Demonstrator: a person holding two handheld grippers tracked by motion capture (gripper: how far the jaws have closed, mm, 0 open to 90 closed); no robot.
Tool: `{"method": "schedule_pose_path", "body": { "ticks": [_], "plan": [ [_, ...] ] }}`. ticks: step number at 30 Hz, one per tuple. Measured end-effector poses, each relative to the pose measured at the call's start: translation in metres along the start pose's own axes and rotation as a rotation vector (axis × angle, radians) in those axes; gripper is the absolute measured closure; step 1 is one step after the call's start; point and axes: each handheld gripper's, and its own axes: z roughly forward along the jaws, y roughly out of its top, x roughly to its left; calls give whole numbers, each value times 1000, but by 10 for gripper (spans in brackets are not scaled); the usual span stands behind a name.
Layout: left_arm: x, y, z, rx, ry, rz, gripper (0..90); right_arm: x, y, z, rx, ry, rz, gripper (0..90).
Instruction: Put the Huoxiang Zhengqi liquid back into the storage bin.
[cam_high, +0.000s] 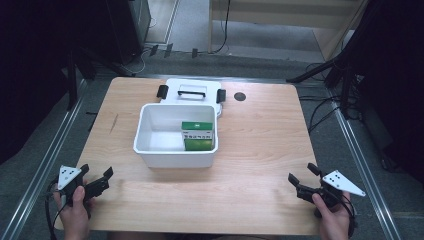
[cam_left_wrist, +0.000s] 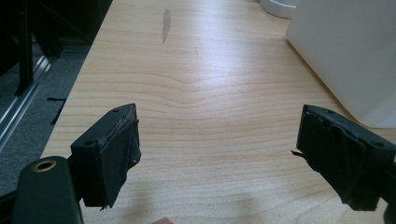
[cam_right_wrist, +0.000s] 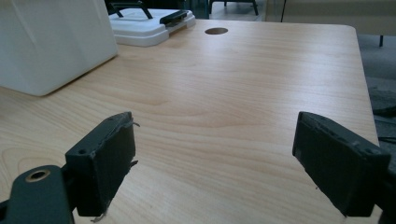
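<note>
Both sets of tongs rest at the near edge of the desk (cam_high: 250, 195), well apart from each other and from the work: the left tongs (cam_high: 97, 177) sit at the near left corner with jaws spread wide and nothing between them, and the right tongs (cam_high: 302, 176) at the near right corner are just as wide and just as empty. Between them, toward the middle of the desk, stands the white bin (cam_high: 175, 155), open at the top, with a green box (cam_high: 198, 135) lying inside against its right wall. The bin's lid (cam_high: 192, 92), white with black clasps and a handle, lies flat on the desk just behind the bin, touching or nearly touching its far rim. This looks like a resting point with the box in the bin and the lid off; the likely next move is a long reach forward over the bin, either to lift the lid and seat it on top or to take the box out, and I cannot tell which. A reach for the lid means passing over or around the tall bin walls, which stand directly in the way from either side. A dark round hole (cam_high: 240, 96) sits in the desk right of the lid, clear of any path. The left gripper view shows a dark scuff (cam_left_wrist: 166, 25) on the wood, harmless.
</note>
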Motion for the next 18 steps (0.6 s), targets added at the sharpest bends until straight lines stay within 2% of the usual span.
{"method": "schedule_pose_path", "body": {
  "ticks": [7,11,13,15,18],
  "plan": [
    [1,0,0,2,-3,-5,144,6,-8,-11,0,-23,-4,135],
    [1,0,0,0,-6,-12,144,13,-12,-15,5,-38,-29,136],
    [1,0,0,-1,-5,-10,144,17,-14,-17,9,-24,-30,135],
    [1,0,0,-1,-4,-8,144,18,-14,-18,13,-1,-19,134],
    [1,0,0,2,-5,-7,145,14,-14,-19,-6,6,23,130]
  ]
}}
